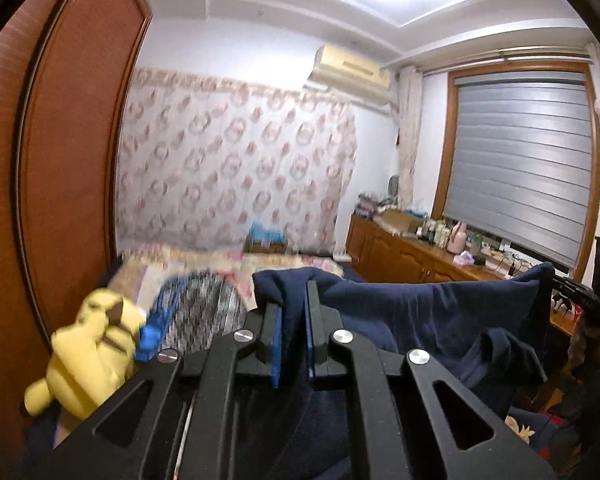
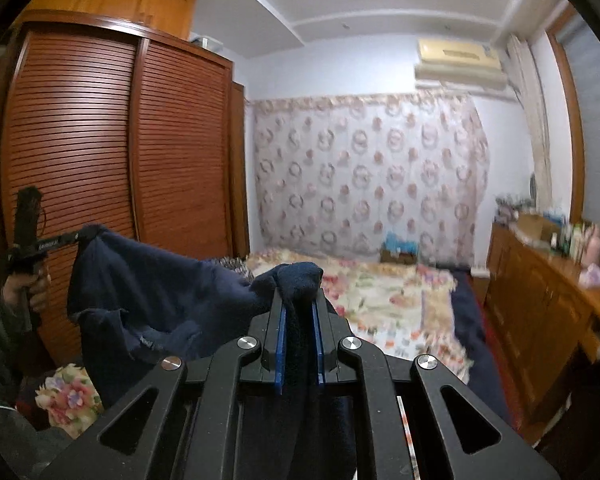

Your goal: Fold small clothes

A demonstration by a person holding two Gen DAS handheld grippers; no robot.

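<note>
A dark navy garment (image 1: 432, 312) hangs stretched in the air between both grippers, above the bed. In the left wrist view my left gripper (image 1: 293, 300) is shut on one bunched corner of it, cloth pinched between the blue pads. The right gripper (image 1: 556, 280) shows at the far right of that view, holding the other corner. In the right wrist view my right gripper (image 2: 299, 300) is shut on a bunched corner of the navy garment (image 2: 160, 292), and the left gripper (image 2: 86, 234) grips the far corner at the left, held by a hand (image 2: 28, 284). The cloth sags between them.
A bed with a floral quilt (image 2: 400, 304) lies below and ahead. A yellow plush toy (image 1: 88, 348) sits at the left. A slatted wooden wardrobe (image 2: 100, 152) stands on the left, a wooden sideboard (image 2: 540, 280) with bottles on the right. A patterned curtain (image 1: 236, 168) covers the far wall.
</note>
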